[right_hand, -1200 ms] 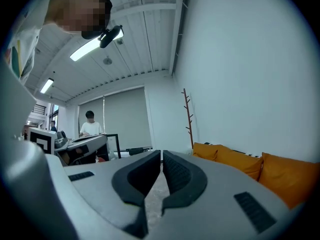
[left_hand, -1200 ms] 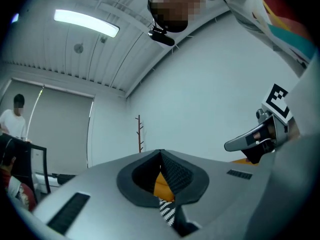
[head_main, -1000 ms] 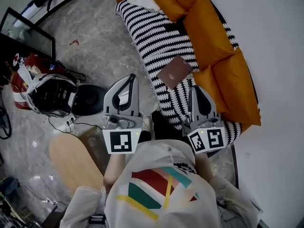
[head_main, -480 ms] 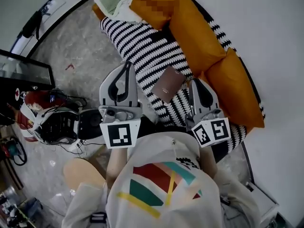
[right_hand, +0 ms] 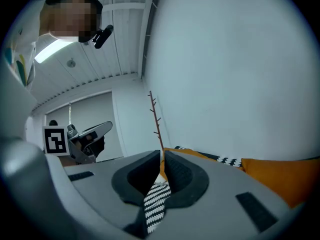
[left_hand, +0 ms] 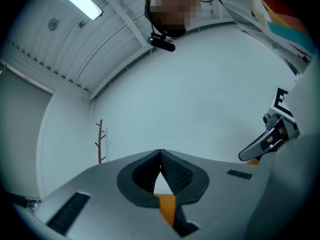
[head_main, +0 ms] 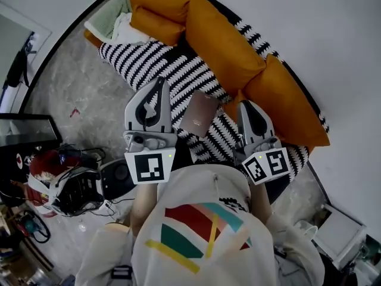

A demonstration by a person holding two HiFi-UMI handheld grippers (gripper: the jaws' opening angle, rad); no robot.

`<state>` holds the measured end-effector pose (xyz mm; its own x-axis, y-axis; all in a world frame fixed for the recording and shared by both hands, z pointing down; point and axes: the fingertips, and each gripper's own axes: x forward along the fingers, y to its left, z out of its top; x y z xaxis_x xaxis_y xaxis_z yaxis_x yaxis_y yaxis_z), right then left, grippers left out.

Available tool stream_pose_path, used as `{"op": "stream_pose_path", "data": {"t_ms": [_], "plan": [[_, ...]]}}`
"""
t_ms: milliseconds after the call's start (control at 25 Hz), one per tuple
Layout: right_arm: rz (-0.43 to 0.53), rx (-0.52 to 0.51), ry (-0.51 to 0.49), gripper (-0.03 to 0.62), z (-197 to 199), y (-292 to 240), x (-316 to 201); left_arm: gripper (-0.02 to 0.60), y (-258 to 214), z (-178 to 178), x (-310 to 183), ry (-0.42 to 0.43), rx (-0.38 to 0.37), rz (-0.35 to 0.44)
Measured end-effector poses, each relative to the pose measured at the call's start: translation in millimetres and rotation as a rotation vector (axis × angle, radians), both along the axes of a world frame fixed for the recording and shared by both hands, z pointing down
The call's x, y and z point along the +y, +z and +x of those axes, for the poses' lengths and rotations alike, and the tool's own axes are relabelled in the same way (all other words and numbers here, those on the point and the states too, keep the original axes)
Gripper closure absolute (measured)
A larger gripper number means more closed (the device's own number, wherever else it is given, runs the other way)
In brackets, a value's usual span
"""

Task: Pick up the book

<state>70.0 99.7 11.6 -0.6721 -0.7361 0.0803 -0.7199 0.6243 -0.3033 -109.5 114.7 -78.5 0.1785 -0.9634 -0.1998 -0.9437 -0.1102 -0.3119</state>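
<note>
Left claw and right claw, closed, empty, have moved alongside the book (head view only).

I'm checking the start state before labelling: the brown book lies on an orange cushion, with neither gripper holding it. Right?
Not quite: the head view shows the brown book lying on the black-and-white striped cover, beside the orange cushion. Neither the left gripper nor the right gripper holds it.
</note>
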Motion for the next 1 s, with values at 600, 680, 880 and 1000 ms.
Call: {"op": "stream_pose_path", "data": {"t_ms": [600, 680, 880, 1000], "plan": [[0.014, -0.125, 0.151, 0.567, 9, -17, -30, 0.583, 29, 18, -59, 0.172, 0.058, -0.090], [0.018, -0.236, 0.174, 0.418, 21, -23, -29, 0.583, 33, 28, -61, 0.195, 0.040, -0.099], [-0.068, -0.228, 0.141, 0.322, 29, -1, -23, 0.583, 49, 50, -69, 0.248, 0.041, -0.127], [-0.154, -0.187, 0.037, 0.324, 16, 33, -13, 0.583, 76, 57, -69, 0.263, 0.026, -0.159]]}}
